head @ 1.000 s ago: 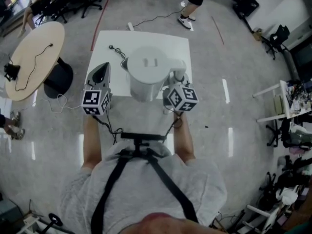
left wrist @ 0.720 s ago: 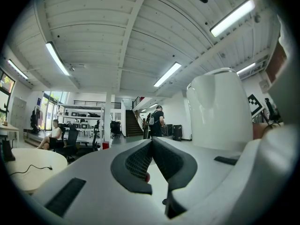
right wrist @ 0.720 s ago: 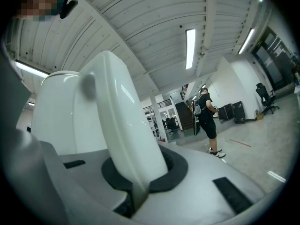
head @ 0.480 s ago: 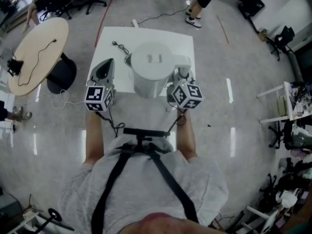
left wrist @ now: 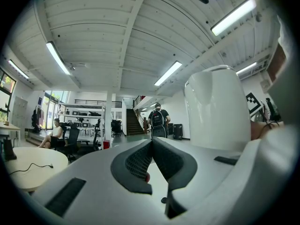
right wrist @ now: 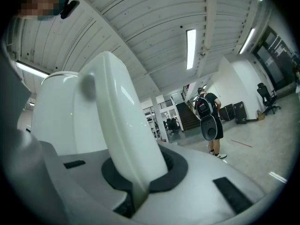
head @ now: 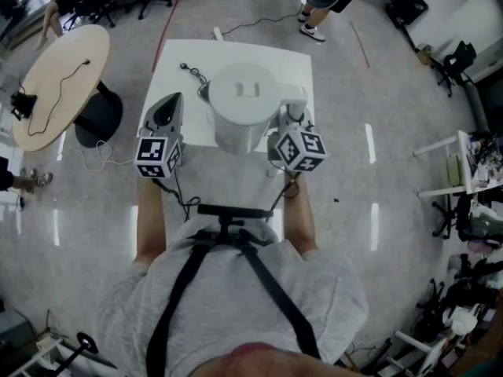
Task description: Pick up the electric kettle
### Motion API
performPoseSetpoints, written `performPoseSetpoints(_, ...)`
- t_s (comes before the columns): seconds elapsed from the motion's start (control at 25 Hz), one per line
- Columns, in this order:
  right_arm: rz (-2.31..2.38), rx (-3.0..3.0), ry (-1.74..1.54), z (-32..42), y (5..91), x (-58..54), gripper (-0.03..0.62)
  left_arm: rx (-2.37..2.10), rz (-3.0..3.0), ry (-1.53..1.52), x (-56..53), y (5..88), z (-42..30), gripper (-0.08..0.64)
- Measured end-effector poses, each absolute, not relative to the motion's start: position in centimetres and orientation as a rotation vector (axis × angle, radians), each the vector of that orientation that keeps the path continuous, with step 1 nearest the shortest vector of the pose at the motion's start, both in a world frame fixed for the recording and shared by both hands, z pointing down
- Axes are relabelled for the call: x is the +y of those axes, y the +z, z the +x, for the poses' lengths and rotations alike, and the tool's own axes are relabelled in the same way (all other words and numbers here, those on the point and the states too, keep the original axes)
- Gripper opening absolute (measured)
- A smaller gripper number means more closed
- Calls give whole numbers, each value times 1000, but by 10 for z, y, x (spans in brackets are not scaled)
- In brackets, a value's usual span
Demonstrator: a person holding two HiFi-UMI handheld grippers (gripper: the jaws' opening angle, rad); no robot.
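White plastic is being gripped here: the handle [right wrist: 117, 125] of the kettle [head: 245, 116] is being clamped between the jaws of the right gripper [head: 289, 122], with the dark pads being pressed against both of its sides, low down. The kettle is being shown over the near half of the table [head: 177, 65], somewhat towards the right edge. Its handle is turned to the near right corner and its spout towards the left edge. Whether its base is resting on the surface or is clear of it cannot be told, since the bottom is being hidden in every view.

The left gripper [head: 171, 107] is being held level beside the kettle, apart from it, over the near left corner. Its jaws are being held together with nothing between them. A black cord [head: 191, 78] is lying loose near the far left corner, apart from the kettle.

The step in hand is judged to be the grasp and lift, and the grasp appears to be made. A straight upward raise is being called for next, with the kettle held upright. A firm squeeze is being called for too, because the body is hanging to one side of the handle and could swing or slip between the pads.
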State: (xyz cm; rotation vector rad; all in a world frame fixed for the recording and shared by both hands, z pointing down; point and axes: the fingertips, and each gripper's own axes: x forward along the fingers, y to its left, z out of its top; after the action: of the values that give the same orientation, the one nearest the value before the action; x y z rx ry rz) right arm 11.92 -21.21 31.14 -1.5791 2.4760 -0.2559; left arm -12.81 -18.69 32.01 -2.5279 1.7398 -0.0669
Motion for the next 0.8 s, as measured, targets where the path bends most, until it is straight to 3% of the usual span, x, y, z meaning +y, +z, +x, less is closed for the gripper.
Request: performPoseSetpoints(0.8,-1561,2478,-235,117,303,-220,8,1743,-2523,-70,-190,320,-128,8)
